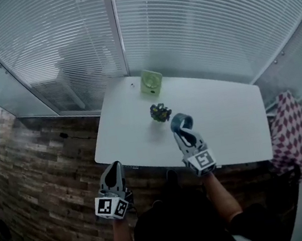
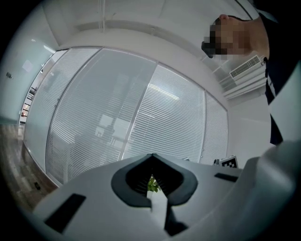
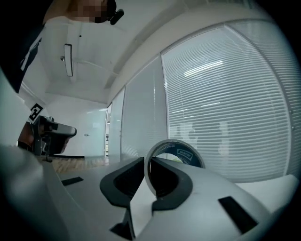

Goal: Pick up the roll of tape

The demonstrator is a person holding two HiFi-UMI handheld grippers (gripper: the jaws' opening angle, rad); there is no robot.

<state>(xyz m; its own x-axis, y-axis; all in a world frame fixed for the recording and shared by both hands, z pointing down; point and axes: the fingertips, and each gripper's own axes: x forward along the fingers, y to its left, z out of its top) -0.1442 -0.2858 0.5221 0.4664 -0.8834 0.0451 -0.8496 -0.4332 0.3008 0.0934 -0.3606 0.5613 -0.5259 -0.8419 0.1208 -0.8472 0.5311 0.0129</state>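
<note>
Head view, centre of frame: roll of tape (image 1: 182, 121) pinched in the right gripper (image 1: 181, 125), apparently held clear of the white table (image 1: 231, 127). Close by on the upper left side, a small dark plant-like cluster (image 1: 161, 112); further toward the top, a green box (image 1: 151, 82). Risk judged here: a slip, with the roll dropping on edge and rolling off the table or into the cluster. Lower left of frame: left gripper (image 1: 114, 176) off the table edge, over the wood floor, too far away to catch anything. Left gripper view: left gripper (image 2: 152, 162) pressed together on nothing, only a speck of green visible through the slit low in the frame. No hazard from that side unless swung in. Right gripper view: right gripper (image 3: 149, 169) clamped across one wall of the roll of tape (image 3: 181, 149), the ring standing upright at lower centre, most of it proud of the tips. Likely causes of trouble: thin single-wall grip, smooth tape surface, pivoting of the ring under a quick wrist turn or a jerk; also squashing out of round under hard squeeze.
</note>
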